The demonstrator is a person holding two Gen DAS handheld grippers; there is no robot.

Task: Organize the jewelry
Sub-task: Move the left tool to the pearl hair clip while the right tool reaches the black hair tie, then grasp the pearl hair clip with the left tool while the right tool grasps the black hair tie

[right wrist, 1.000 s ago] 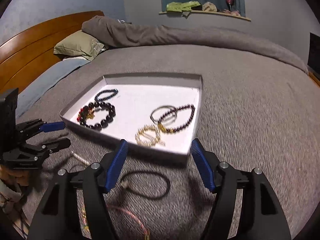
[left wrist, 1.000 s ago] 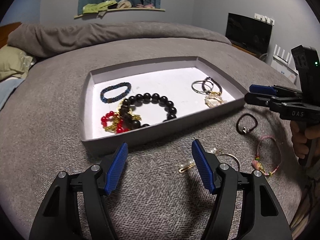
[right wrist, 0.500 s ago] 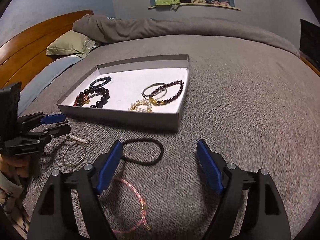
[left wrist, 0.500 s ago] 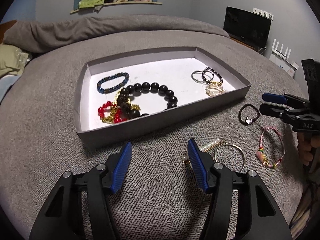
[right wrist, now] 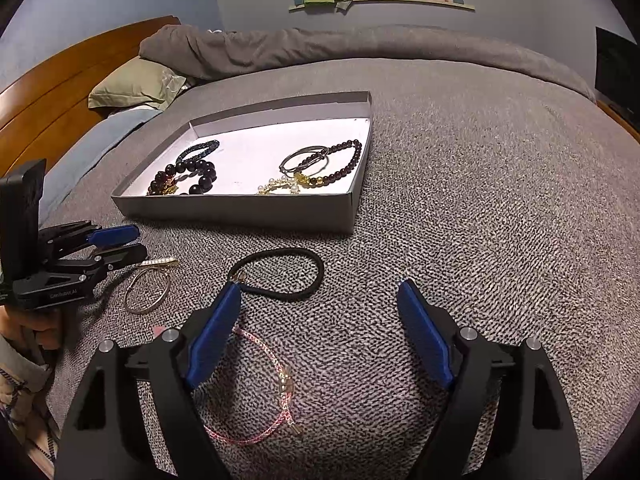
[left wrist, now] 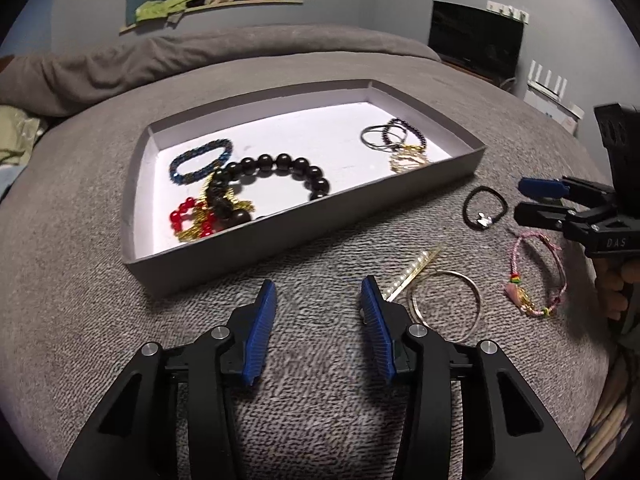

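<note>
**Four loose pieces on the bed, both grippers empty**

Your grey tray [left wrist: 280, 236] sits on the grey bed [right wrist: 480, 200] and already holds a big black bead bracelet [left wrist: 280, 168], a blue beaded one [left wrist: 200, 160], a red and gold piece [left wrist: 192, 220] at its near left corner, and a silver bangle [right wrist: 304, 158] lying with a dark bead strand [right wrist: 344, 164] and a pearl and gold piece [right wrist: 280, 188] toward its right end.

Outside the tray's near edge lie four pieces: a black hair tie [right wrist: 284, 276] with a small metal charm, a thin pink braided bracelet [right wrist: 272, 380], a plain gold hoop [left wrist: 444, 304], and a slim pearl hair clip [left wrist: 416, 270].

Your left gripper [left wrist: 318, 320] has its fingers spread moderately and holds nothing; the right finger [left wrist: 376, 332] sits just beside the clip's near end. Your right gripper [right wrist: 320, 332] is spread wide and empty, its left finger [right wrist: 216, 328] near the hair tie's charm and over the pink bracelet.

The clip's long axis runs diagonally, from the left gripper up toward the tray's right end. The hair tie is a flattened oval, long axis roughly parallel to the tray's near edge.
</note>
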